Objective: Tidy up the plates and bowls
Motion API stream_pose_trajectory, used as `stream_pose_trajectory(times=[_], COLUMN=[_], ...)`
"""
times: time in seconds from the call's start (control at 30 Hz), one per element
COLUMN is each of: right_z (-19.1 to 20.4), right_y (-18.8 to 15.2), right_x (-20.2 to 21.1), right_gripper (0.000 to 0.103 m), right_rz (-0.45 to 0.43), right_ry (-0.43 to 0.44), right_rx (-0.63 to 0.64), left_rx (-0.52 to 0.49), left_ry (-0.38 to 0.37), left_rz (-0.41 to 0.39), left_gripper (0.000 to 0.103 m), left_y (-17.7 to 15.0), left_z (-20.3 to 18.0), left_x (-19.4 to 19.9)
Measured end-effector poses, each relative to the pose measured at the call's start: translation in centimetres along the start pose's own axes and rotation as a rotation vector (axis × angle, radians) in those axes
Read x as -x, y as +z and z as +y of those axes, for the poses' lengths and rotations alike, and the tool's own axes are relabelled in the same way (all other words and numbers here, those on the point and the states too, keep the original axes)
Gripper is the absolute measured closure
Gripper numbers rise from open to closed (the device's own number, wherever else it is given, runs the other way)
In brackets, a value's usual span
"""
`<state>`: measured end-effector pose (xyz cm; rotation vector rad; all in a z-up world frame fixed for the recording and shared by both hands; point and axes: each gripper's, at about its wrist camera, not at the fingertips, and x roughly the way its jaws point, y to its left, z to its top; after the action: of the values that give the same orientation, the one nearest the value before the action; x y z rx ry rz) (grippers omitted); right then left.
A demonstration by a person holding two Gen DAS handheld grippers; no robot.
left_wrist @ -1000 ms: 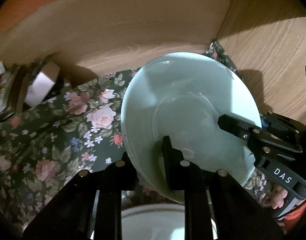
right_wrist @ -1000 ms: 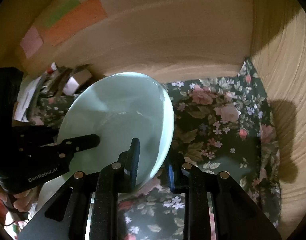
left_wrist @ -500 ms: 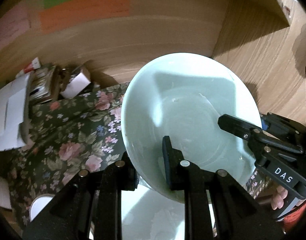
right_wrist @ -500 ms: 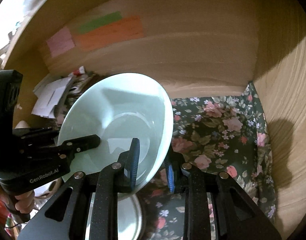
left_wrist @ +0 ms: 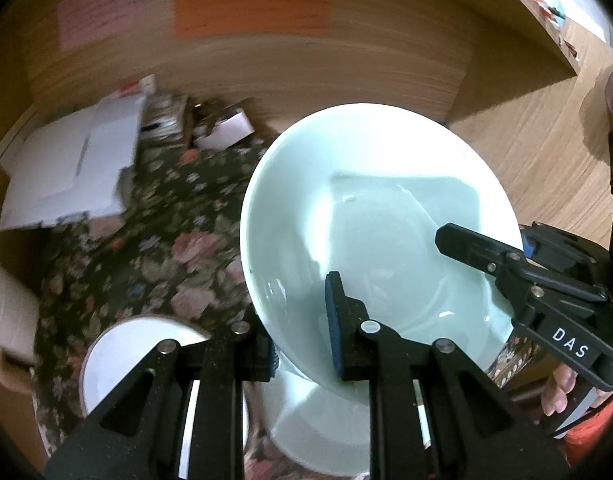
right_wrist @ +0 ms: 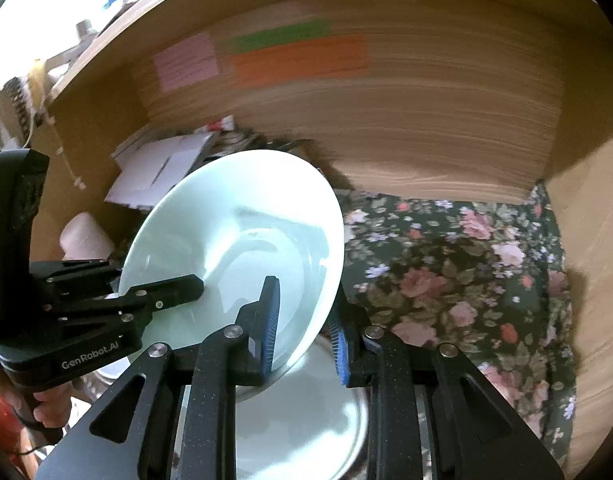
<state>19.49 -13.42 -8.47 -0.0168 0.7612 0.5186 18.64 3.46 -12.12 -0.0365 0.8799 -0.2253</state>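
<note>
A pale green bowl is held tilted in the air above the floral cloth, gripped by both grippers. My left gripper is shut on its near-left rim. My right gripper is shut on its right rim, and it shows in the left wrist view on the bowl's right side. The bowl also shows in the right wrist view. Below it lies another pale green plate, also in the right wrist view. A small white bowl sits to the left.
The floral cloth covers the floor of a wooden cabinet with a back wall and a right side wall. White papers and boxes are piled at the back left. A beige mug stands at the far left.
Both grippers have lifted the green bowl up and back from the cloth. The plate beneath and the white bowl have come into view.
</note>
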Motion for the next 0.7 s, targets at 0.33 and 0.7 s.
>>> stream_pose_trajectory(times=[0.33, 0.7], right_z=[5.3, 10.1], right_y=[-1.4, -2.0], right_x=[-2.0, -4.9], right_gripper=[0.081, 0.081], right_rz=[0.028, 0.076], right_ry=[0.086, 0.185], right_rx=[0.063, 0.105], left_rx=[0.074, 0.172], left_ry=[0.076, 0.134], left_rz=[0.008, 0.026], left_gripper=[0.083, 0.083], left_y=[-4.1, -7.6], left_z=[4.4, 9.4], left_x=[2.2, 3.9])
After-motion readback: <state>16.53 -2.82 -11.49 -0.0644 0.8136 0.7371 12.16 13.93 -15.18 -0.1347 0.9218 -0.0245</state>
